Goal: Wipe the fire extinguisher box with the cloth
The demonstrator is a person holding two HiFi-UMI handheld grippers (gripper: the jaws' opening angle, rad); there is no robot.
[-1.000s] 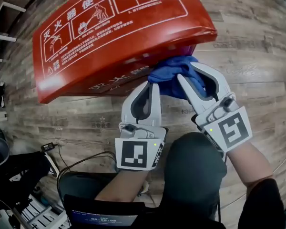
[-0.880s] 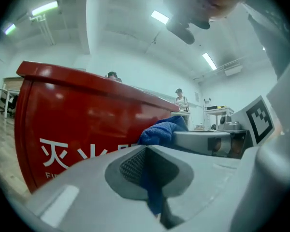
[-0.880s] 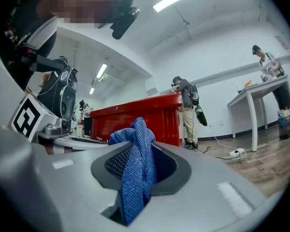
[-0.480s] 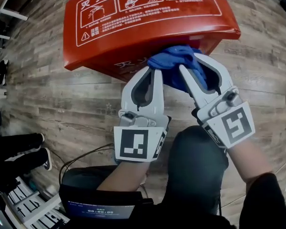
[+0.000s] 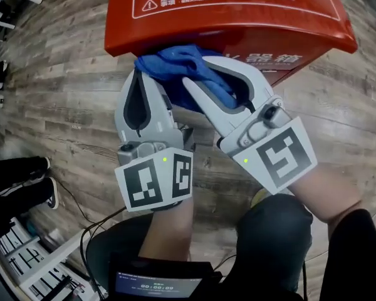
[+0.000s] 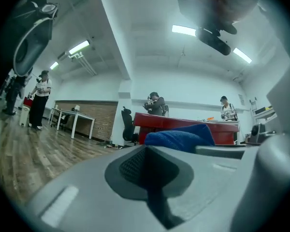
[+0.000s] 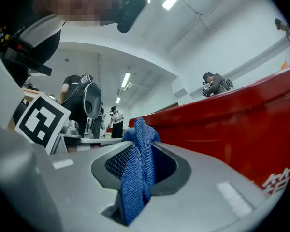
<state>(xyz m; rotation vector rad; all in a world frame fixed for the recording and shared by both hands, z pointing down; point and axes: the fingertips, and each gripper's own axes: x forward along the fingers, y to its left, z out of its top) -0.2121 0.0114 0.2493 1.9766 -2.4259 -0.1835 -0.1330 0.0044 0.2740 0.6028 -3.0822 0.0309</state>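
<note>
The red fire extinguisher box (image 5: 238, 11) with white print lies on the wooden floor and fills the top of the head view. A blue cloth (image 5: 175, 58) is pressed against its front side, just under the lid's edge. My right gripper (image 5: 194, 69) is shut on the cloth; in the right gripper view the cloth (image 7: 137, 178) hangs clamped between the jaws of the right gripper (image 7: 135, 144), beside the red wall (image 7: 241, 129). My left gripper (image 5: 141, 74) is shut at the cloth's left end. In its own view the left gripper (image 6: 145, 149) has the cloth (image 6: 181, 139) just beyond its tips.
Wood-plank floor (image 5: 62, 93) surrounds the box. A dark case with a lit screen (image 5: 150, 284) and a cable lie near my knees. Another person's dark shoes (image 5: 19, 187) are at the left, with white racking (image 5: 25, 262) at lower left. People and desks stand far off in both gripper views.
Both grippers and the cloth have slid left along the box's front side, from near its right corner to its left part. The box now sits higher in the head view.
</note>
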